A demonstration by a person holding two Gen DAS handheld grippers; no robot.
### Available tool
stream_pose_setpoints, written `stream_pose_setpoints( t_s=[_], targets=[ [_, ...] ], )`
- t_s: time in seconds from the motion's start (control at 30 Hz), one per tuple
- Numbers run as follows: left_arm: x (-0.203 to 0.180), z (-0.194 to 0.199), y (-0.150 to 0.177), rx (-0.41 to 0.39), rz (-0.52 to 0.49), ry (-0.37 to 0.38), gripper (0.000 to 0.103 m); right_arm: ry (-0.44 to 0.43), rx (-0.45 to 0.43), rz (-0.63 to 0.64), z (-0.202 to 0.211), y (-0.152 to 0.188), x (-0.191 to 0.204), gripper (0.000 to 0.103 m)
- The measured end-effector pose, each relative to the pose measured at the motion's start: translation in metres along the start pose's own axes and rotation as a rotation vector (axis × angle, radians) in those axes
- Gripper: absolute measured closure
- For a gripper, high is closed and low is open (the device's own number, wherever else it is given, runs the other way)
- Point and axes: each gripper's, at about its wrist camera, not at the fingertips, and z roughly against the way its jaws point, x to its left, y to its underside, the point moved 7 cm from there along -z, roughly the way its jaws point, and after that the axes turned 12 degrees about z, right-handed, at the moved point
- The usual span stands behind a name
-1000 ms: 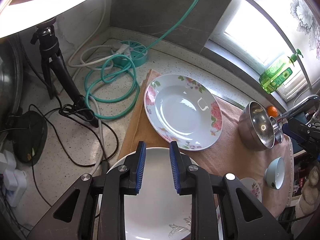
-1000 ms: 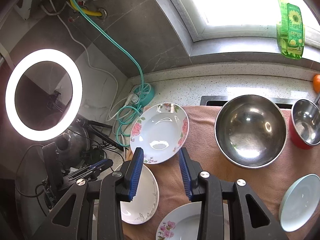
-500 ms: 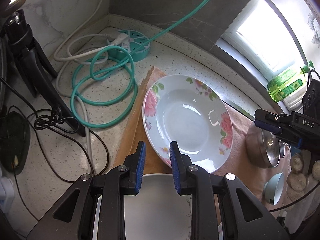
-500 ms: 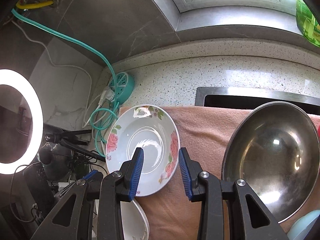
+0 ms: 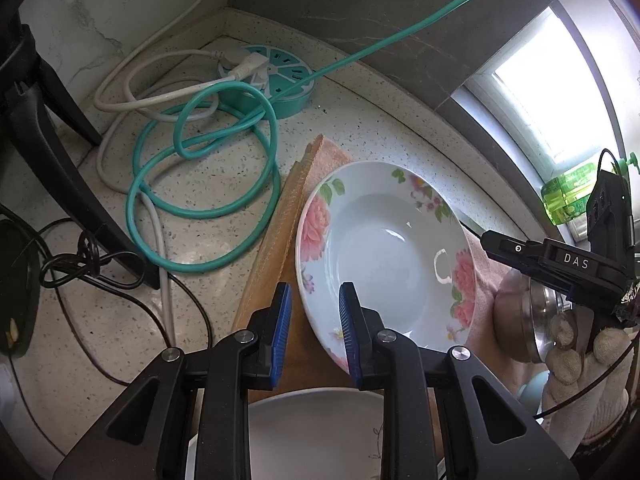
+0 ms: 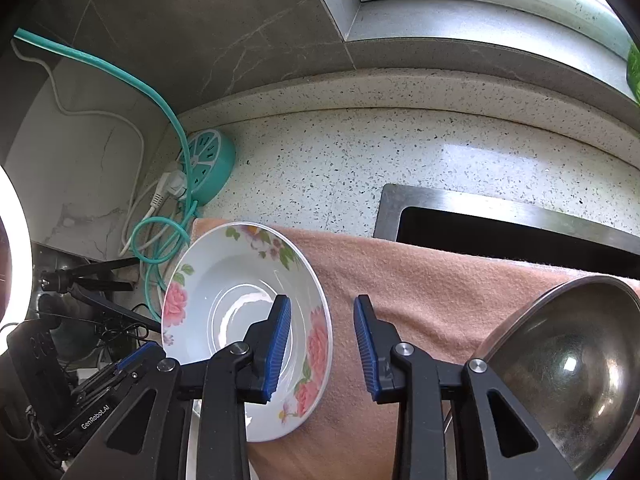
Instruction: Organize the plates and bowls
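Note:
A white soup plate with pink flowers (image 5: 384, 256) lies on a pink towel (image 6: 420, 280). My left gripper (image 5: 314, 296) hangs over the plate's near left rim. Its jaws stand slightly apart, and the rim shows in the gap with no pad pressing on it. My right gripper (image 6: 320, 304) hovers over the opposite rim of the same plate (image 6: 240, 300). Its jaws are closing, the rim lies between them, and a gap remains on both sides. A plain white plate (image 5: 312, 420) lies under the left gripper's body.
A large steel bowl (image 6: 560, 380) stands on the towel to the right. The sink edge (image 6: 500, 208) runs behind it. A teal power hub (image 5: 276, 76), looped teal cable (image 5: 200, 184), black wires and tripod legs (image 5: 60, 168) crowd the counter's left. A green bottle (image 5: 568, 196) stands by the window.
Both grippers have come down and forward onto the flowered plate, one at each side. The white plate has slid toward the bottom of the left view. The right jaws have narrowed a little.

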Motion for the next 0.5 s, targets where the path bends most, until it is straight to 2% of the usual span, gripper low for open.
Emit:
stream_pose_setpoints(
  t_s=[0.5],
  targets=[
    [0.006,-0.010,-0.001,0.025,0.018,0.007,0.082,-0.003,0.047,0.021,-0.017,-0.006,0.000,0.080]
  ],
)
